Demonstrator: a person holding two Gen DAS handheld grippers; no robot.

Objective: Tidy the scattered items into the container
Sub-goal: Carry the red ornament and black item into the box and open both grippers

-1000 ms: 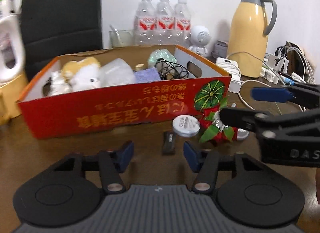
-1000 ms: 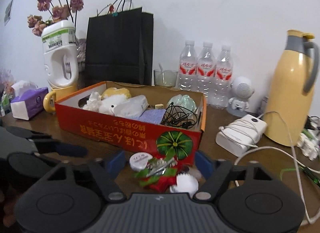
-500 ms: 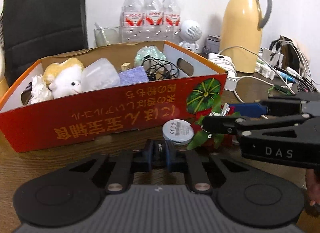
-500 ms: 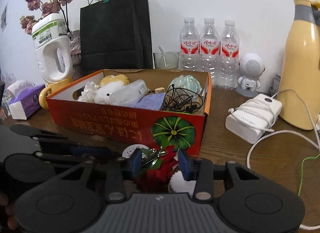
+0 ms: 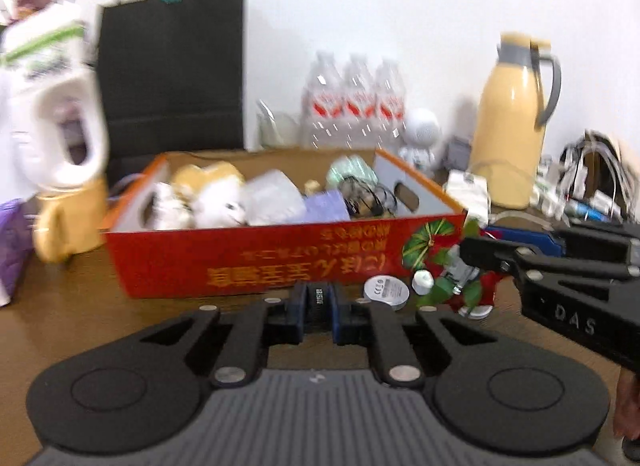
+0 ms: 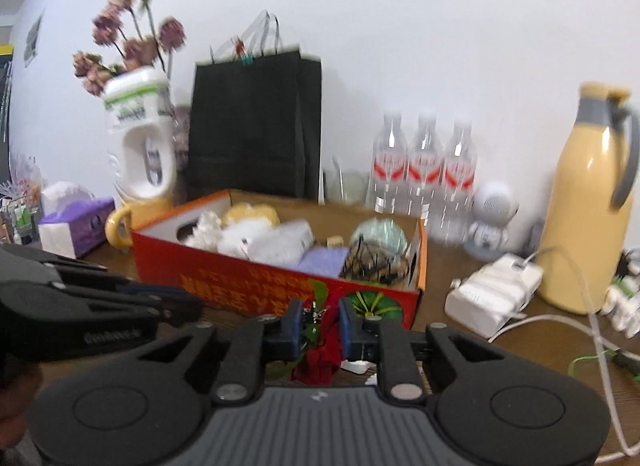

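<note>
Left claw (image 5: 316, 308): gripping a small black block (image 5: 319, 302), pinched between the blue pads just above the worktop (image 5: 80, 298). The hold is taking only the block's narrow edges, so a tilt on the way up is risking a slip.

Container (image 5: 280, 258): the red cardboard box is standing on the worktop just behind both claws, open at the top and already crowded with a plush toy (image 5: 208, 197), a clear packet, a purple cloth and a tangle of black cable (image 5: 364, 197).

Risk at the near wall: either load is likely to catch the box's front edge if carried in too low; a knock there could shove the light box back toward the water bottles (image 5: 354, 105).

Round white disc (image 5: 386, 289): lying flat on the worktop just beside the block and the box's front wall, not yet gathered. A low sweep by either claw could push it away.

Right claw (image 6: 319, 326): closed on a red and green ornament (image 6: 320, 350), which is hanging limp below the pads. In the left wrist view its leaves and a shiny part are trailing near a small white cap (image 5: 423, 281).

Risk on the ornament: loose foliage could snag the box corner or drag the cap along.

Risk in the box: a load dropped onto the cable tangle may roll or hook rather than settle.

White charger and cord (image 6: 494, 294): resting to the right of the box; a wide swing by the right claw could catch the cord.
</note>
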